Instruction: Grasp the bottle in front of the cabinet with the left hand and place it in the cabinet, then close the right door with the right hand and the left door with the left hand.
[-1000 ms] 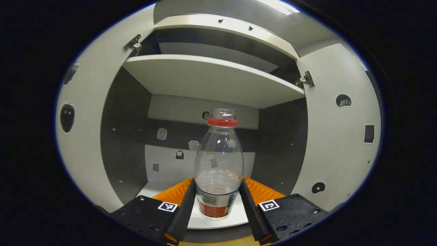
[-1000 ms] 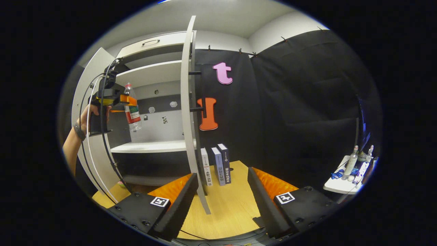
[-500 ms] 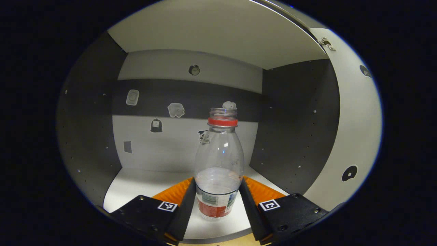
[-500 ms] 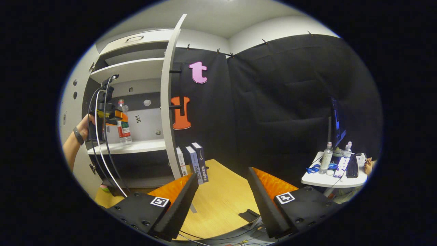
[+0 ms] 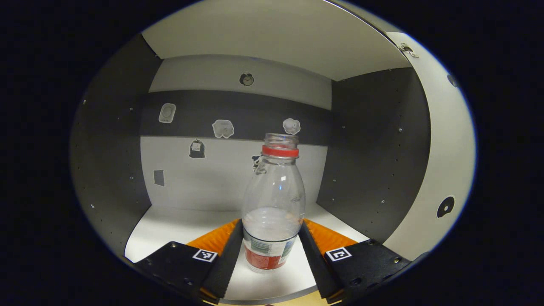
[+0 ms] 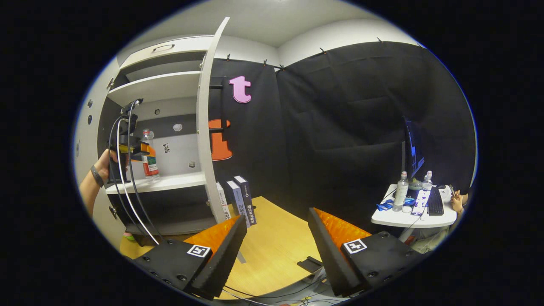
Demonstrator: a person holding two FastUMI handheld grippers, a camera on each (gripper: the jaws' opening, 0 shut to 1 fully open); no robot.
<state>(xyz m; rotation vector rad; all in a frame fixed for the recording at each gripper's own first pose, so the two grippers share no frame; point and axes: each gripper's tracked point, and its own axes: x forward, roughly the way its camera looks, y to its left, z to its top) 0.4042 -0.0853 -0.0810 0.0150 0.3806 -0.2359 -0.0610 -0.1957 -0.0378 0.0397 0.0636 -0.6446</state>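
Lowered onto the shelf [image 5: 178, 225], clear capless red-ringed bottle [image 5: 274, 204]; left tongs [image 5: 270, 248] clamp it, right tongs [image 6: 276, 238] gape empty.

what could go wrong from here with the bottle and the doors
The bottle sits near the front edge of the shelf, both fingers of the left tool pressing it; a crooked release or pull-back might tip the light, empty bottle. The right door stands wide open beside the right tool, whose swing could strike the upright books.

Shelf [image 5: 178, 225] bare around bottle [image 5: 274, 204]; right door [image 6: 204, 140] ajar.
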